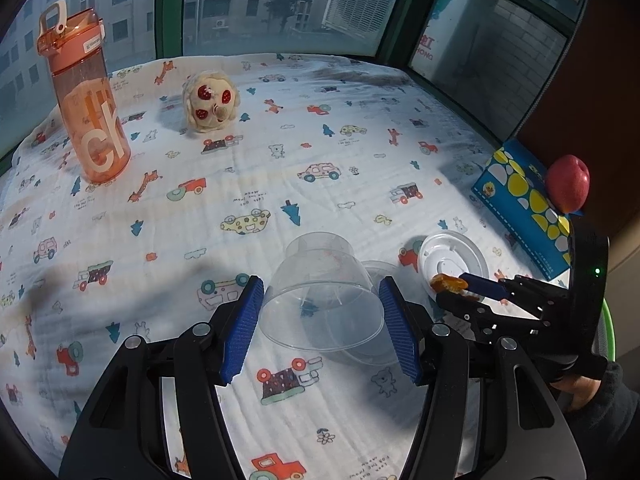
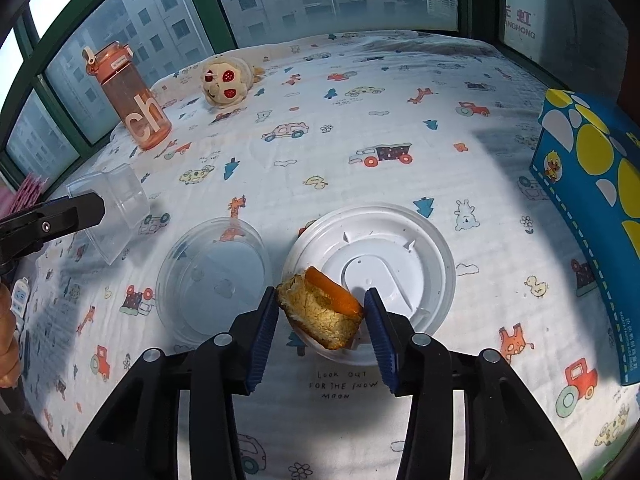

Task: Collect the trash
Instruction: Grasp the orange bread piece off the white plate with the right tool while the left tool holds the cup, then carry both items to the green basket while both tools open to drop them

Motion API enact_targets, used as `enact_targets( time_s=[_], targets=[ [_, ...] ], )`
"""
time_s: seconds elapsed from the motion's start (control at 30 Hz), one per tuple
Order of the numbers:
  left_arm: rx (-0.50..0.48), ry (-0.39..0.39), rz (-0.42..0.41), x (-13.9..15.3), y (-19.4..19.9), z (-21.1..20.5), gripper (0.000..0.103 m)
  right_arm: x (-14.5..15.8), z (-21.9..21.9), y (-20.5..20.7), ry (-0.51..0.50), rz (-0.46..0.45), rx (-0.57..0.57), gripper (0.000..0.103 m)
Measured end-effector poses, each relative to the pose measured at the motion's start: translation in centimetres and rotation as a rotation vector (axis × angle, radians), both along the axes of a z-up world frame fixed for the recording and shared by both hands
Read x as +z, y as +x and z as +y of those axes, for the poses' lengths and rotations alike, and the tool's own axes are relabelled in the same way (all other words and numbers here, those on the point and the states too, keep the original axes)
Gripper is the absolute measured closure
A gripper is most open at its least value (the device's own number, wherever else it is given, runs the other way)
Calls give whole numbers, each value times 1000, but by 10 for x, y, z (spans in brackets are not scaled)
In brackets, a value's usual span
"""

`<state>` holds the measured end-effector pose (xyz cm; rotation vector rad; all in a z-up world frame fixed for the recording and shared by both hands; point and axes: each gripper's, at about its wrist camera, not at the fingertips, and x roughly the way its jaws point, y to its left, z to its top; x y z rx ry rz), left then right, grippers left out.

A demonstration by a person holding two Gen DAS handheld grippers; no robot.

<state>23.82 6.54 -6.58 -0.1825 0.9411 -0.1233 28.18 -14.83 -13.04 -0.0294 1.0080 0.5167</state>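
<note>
Left gripper (image 1: pixel 322 314): we clamp the clear cup (image 1: pixel 320 284), tipped above the tabletop (image 1: pixel 280 152).
Right gripper (image 2: pixel 322 318): we pinch the peel (image 2: pixel 320 312) over the white lid (image 2: pixel 400 248).

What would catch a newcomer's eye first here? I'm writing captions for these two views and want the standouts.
The right gripper pinches an orange peel scrap over the white plastic lid. The left gripper brackets a clear plastic cup tipped on its side. Far back on the cartoon-print cloth, an orange water bottle stands left of a plush toy.
</note>
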Motion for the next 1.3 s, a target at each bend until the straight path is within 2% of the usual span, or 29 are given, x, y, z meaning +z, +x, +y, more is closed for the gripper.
enact_targets(
  time_s=[0.17,0.33,0.53,0.8,1.07,1.3],
  targets=[
    [-3,1,-4,3,-3,-2,44,4,-4,-3,22,-9,-30,73],
    [-5,0,-12,7,-7,-4,44,12,-8,-10,34,-25,-48,78],
    [-12,2,-18,13,-15,-10,44,26,-14,-22,58,-51,-70,79],
    [-47,-4,-56,33,-32,-26,44,60,-35,-54,95,-101,-120,79],
    [-131,-13,-93,52,-57,-67,44,89,-78,-105,109,-141,-210,79],
    [-220,-43,-110,63,-77,-113,44,98,-125,-148,71,-162,-326,79]
  ],
)
